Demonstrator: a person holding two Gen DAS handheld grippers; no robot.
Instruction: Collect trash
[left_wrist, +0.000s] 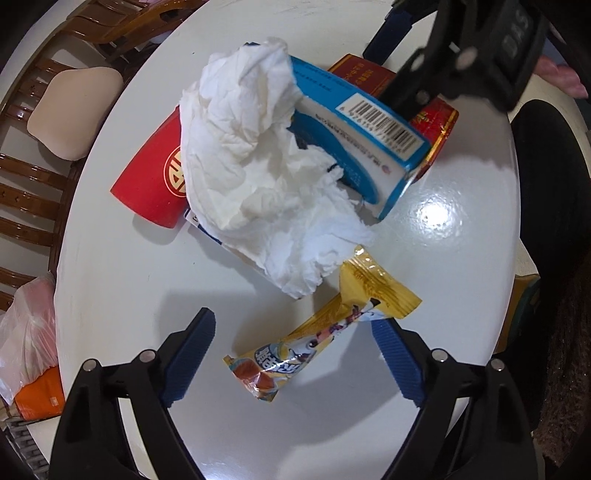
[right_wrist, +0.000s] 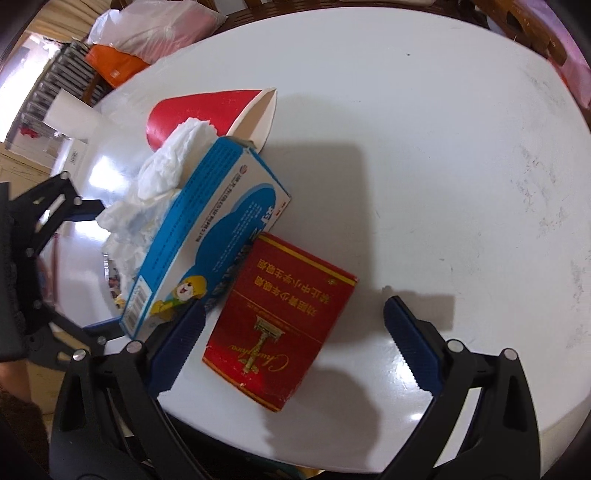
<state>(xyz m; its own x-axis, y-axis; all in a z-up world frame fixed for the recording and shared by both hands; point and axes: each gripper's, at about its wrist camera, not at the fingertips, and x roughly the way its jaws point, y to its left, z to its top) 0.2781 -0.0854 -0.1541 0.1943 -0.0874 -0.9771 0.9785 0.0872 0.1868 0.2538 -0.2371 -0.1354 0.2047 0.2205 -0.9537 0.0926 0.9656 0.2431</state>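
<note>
Between my left gripper's (left_wrist: 293, 354) spread blue pads lies a yellow foil snack wrapper (left_wrist: 314, 339), flat on the white round table (left_wrist: 129, 277), not yet pinched. My right gripper (right_wrist: 293, 347) hangs open over a red cardboard cigarette box (right_wrist: 280, 321). Crumpled white tissue (left_wrist: 258, 162), a blue-and-white carton (left_wrist: 369, 122) and a flattened red paper cup (left_wrist: 151, 181) sit piled just beyond. I judge collection is just starting: next, close on the wrapper and lift.

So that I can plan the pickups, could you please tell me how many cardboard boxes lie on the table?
2: a blue box leaning across the crumpled tissue, and a red box beside it. Others may be hidden underneath.
</note>
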